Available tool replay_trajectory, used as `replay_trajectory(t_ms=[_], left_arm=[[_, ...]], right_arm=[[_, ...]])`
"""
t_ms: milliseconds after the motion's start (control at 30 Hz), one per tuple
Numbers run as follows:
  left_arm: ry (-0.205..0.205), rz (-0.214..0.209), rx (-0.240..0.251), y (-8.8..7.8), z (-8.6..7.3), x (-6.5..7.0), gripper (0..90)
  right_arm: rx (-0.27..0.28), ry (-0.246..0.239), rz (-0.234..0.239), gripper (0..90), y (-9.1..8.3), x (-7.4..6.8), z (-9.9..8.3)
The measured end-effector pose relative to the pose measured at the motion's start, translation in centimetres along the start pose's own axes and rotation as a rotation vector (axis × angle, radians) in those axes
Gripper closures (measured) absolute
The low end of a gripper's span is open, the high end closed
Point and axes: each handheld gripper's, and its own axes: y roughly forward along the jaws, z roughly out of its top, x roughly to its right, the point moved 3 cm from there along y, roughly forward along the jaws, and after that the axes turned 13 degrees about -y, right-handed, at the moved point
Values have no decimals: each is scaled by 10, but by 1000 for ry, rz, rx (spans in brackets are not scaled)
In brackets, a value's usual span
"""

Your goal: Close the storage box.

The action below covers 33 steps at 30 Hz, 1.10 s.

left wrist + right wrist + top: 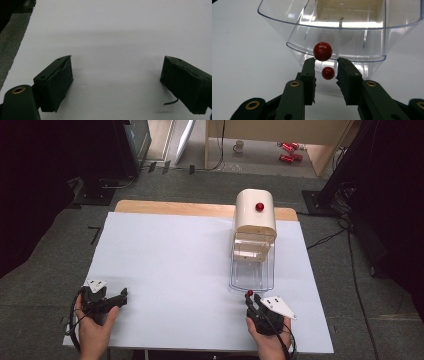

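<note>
Three red balls [322, 51], one clear bin [251, 270], one cream dispenser [255, 217].

Black two-jaw right claw [325, 68], brass-ringed screw holes, grey three-cornered top plate, trailing black cable

Glossy red ball [322, 51], clear smooth plastic bin [342, 30], matt white paper sheet [170, 270], wooden table [175, 208].

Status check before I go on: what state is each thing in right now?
Left gripper: open wide, empty, over the white sheet.
Right gripper: jaws narrow but open, nothing clamped.
Red drawer knob: at the right gripper's tips, ungripped.
Clear drawer: pulled out, looks empty.
Cream housing: upright.
</note>
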Motion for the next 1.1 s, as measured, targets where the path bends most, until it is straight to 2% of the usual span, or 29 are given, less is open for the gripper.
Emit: replay_trajectory(t_ms=[200,467,1100], left_arm=[[0,0,0,0,0,0,109],[0,0,0,0,0,0,109],[1,0,0,0,0,0,110]], right_arm=[[16,17,-7,690,0,-2,3],[30,20,-18,749,-2,-4,6],[45,14,-30,752,-12,-2,19]])
